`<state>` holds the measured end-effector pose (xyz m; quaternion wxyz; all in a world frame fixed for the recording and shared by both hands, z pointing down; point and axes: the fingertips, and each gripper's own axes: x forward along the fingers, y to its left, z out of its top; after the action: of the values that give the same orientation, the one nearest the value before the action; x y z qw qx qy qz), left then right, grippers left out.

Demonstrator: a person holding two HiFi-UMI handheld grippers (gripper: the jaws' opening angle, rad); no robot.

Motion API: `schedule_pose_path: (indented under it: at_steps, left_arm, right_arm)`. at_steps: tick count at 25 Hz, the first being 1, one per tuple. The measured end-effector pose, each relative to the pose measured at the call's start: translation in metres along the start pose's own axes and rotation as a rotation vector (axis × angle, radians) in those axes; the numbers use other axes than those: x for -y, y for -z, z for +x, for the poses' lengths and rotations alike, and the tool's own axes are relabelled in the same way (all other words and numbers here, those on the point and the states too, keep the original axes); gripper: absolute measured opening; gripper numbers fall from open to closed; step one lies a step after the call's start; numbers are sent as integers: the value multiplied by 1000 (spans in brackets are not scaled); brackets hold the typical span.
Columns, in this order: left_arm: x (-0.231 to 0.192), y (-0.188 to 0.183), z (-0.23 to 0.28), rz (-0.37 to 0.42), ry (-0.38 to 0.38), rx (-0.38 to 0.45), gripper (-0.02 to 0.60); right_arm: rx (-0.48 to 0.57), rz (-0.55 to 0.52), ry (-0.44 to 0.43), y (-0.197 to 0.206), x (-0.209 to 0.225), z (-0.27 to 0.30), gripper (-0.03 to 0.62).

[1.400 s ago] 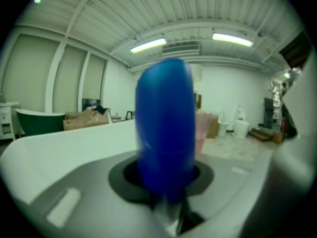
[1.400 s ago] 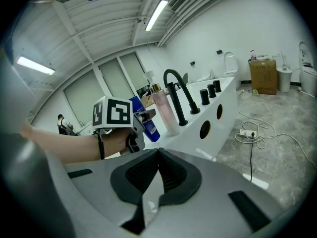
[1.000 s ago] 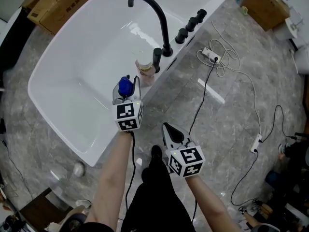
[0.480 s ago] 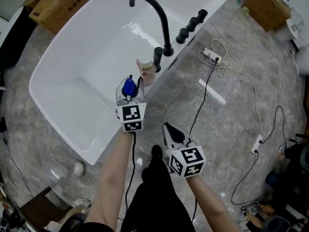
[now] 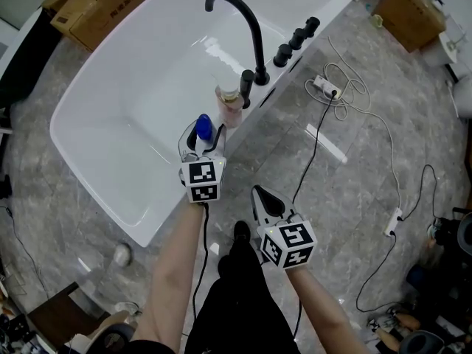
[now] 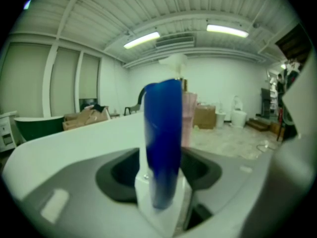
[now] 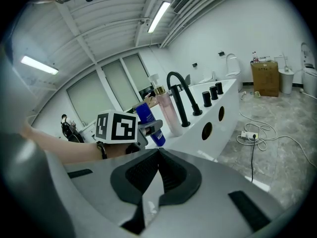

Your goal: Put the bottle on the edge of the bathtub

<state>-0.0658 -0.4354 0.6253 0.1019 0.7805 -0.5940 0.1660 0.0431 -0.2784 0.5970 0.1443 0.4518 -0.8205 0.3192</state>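
Note:
A blue bottle [image 5: 204,127] stands upright at the near rim of the white bathtub [image 5: 166,216], close to a pink pump bottle [image 5: 230,105]. My left gripper [image 5: 203,137] is around it. Its jaws have just been opening, and the bottle is still between them with a gap at its side, so the gripper is open. In the left gripper view the blue bottle [image 6: 161,143] fills the middle, with the pink bottle [image 6: 189,118] behind it. My right gripper [image 5: 259,198] hangs shut and empty over the floor, below and right of the left one. The right gripper view shows the blue bottle [image 7: 148,118] on the rim.
A black curved faucet [image 5: 247,21] and black tap handles [image 5: 295,39] stand on the tub's rim beyond the pink bottle. A power strip with white cable [image 5: 324,87] lies on the marble floor to the right. Cardboard boxes [image 5: 96,6] sit behind the tub.
The left gripper's jaws have spread apart round the blue bottle. The bottle and gripper sit slightly nearer the pink bottle than before. The right gripper has not moved.

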Motion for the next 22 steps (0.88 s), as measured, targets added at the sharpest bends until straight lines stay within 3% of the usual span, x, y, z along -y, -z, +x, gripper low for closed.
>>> schedule_pose_path:
  at_steps: [8,22]
  left_arm:
    - [1,6,-37,-26,6,-34,239]
    - [6,-3,-128,-34,18,-70,98]
  right_arm:
    - [22,-15,8,-2,-12,-14,5]
    - [86,-49,43,-4,-46,-60,5]
